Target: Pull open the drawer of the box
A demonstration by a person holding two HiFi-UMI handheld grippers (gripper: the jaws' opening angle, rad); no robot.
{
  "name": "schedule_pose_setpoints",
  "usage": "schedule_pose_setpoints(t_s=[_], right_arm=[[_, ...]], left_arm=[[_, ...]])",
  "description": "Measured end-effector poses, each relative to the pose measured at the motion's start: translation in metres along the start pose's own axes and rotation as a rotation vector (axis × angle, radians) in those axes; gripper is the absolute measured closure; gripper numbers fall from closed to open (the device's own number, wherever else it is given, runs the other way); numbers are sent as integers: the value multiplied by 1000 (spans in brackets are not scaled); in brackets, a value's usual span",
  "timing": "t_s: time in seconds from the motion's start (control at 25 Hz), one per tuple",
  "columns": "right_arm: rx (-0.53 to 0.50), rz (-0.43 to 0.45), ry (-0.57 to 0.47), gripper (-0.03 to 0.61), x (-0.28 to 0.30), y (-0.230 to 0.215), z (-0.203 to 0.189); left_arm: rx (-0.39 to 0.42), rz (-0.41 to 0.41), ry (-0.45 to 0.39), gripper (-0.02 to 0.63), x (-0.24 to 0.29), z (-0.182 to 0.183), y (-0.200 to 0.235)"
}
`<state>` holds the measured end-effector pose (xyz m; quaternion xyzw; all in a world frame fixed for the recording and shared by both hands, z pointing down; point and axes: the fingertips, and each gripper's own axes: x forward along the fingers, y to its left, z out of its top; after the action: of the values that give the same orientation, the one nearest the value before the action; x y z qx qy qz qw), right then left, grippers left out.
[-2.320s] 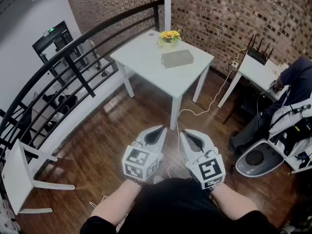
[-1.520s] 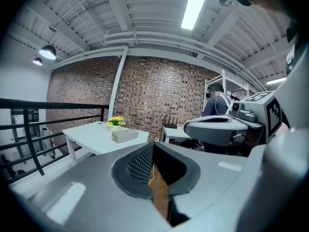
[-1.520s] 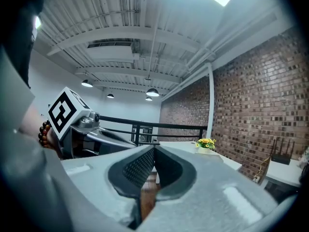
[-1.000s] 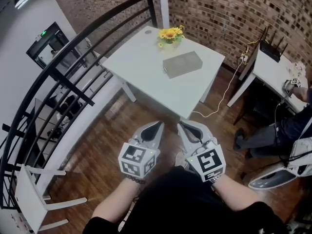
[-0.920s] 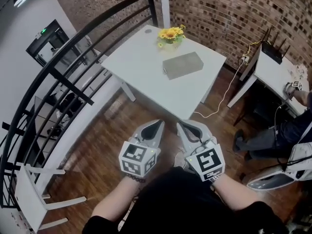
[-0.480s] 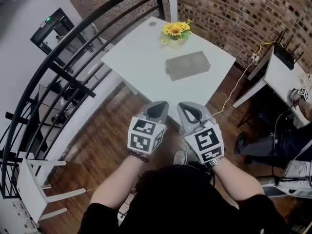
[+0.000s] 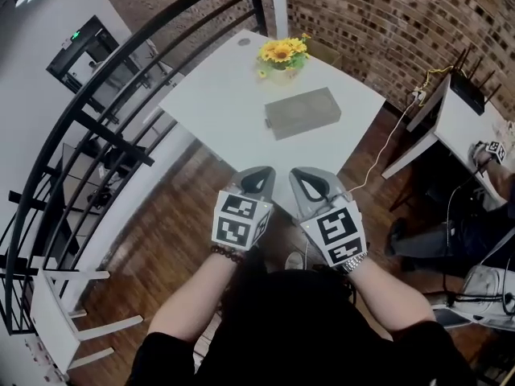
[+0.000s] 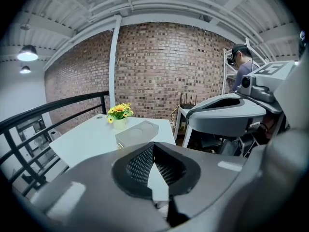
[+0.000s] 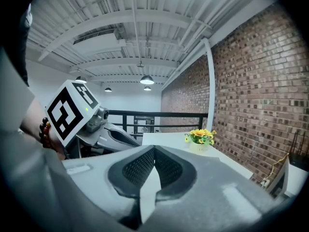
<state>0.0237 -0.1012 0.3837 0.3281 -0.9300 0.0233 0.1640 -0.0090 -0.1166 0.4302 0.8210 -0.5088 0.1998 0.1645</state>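
Box [image 7: 302, 112] on table [image 7: 216, 111]; left hand-held gripper [image 7: 257, 173] and right hand-held gripper [image 7: 304, 174] pressed together, empty.

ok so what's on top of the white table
A grey box and a pot of yellow flowers sit on the table. The box is closed, so its contents are hidden.

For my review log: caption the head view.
Left gripper and right gripper, both shut, near white table with grey box, flowers.
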Motion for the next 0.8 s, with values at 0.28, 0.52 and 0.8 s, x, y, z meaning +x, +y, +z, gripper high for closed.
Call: schedule_pose_setpoints(t_s=[0.28,0.52,0.8], right_arm=[[12,-30,11,588,20,-15,-2],[33,-62,58,587,48,-34,-8],[70,-84,145,588,90,-56,-17]], left_arm=[[19,-8,17,564,21,-1,18],[9,-36,39,537,50,-3,44],[-41,-77,88,511,90,-11,81]])
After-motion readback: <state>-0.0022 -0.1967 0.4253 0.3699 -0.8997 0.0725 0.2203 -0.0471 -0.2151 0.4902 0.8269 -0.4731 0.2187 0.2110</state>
